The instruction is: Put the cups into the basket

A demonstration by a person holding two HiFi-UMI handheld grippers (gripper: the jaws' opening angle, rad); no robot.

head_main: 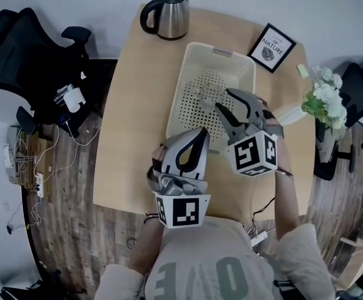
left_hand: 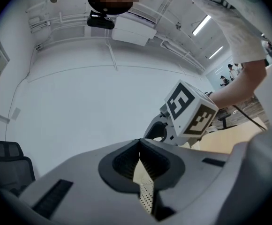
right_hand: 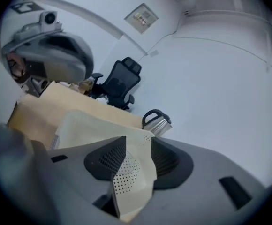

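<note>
Pale wood of a table (head_main: 138,105) fills the middle of the head view, with dark plank flooring (head_main: 62,217) seen around it.

The right gripper (head_main: 224,99) is held over the near part of a cream basket (head_main: 184,74), and its jaws are spread apart. In the right gripper view only the dotted floor of the basket and a faint round outline are seen between the pads; nothing is pressed by them. A clear cup (head_main: 209,94) is made out inside the basket, just beyond the tips of those jaws, though its outline is faint against the holes.

The left gripper (head_main: 201,133) is held nearer the person, just beside the basket's near edge and close to the right gripper. Its jaws are brought together at the tips, and nothing is gripped between them.

Farther out, a steel kettle (head_main: 167,14) with a black handle is placed at the far end of the table, just beyond the basket. A framed picture (head_main: 272,47) is set near the far right corner, and white flowers (head_main: 325,99) are seen at the right edge. A black office chair (head_main: 25,49) is parked to the left of the table.
</note>
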